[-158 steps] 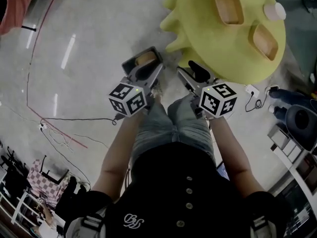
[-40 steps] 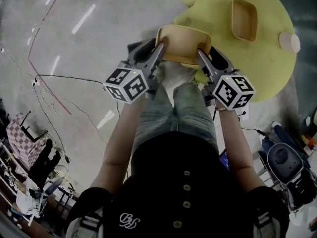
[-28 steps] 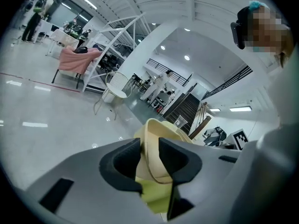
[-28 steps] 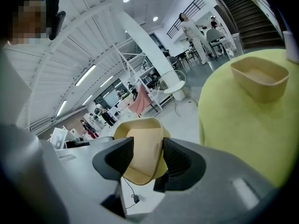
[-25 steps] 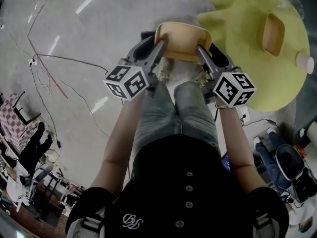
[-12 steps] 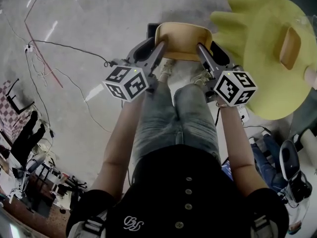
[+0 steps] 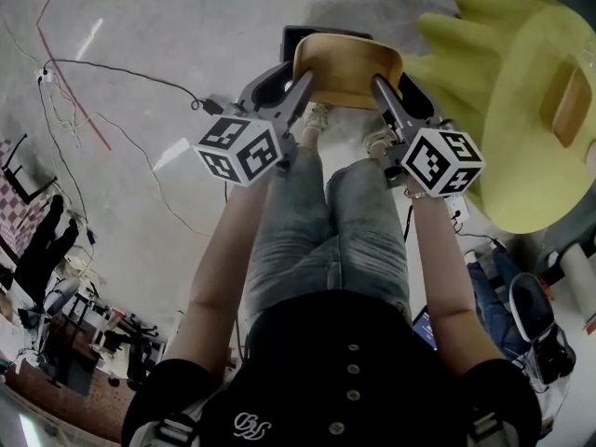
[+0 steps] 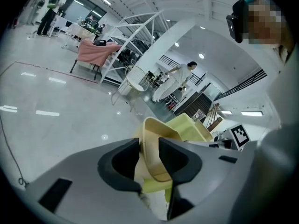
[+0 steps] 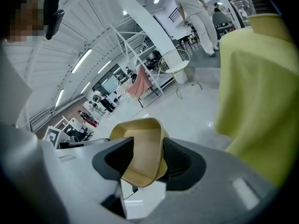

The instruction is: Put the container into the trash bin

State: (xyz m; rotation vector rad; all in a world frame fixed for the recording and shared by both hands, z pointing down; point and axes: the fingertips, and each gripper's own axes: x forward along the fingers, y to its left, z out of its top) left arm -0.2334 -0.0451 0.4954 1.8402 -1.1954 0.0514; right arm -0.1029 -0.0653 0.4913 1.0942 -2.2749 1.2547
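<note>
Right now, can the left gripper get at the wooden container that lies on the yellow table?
Probably not. The left gripper is shut on the tan container, as is the right gripper. The wooden container on the yellow table lies off to the right, past both.

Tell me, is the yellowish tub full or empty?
Empty. The right gripper view looks straight into the container and shows only its bare walls and floor, with nothing lying inside.
</note>
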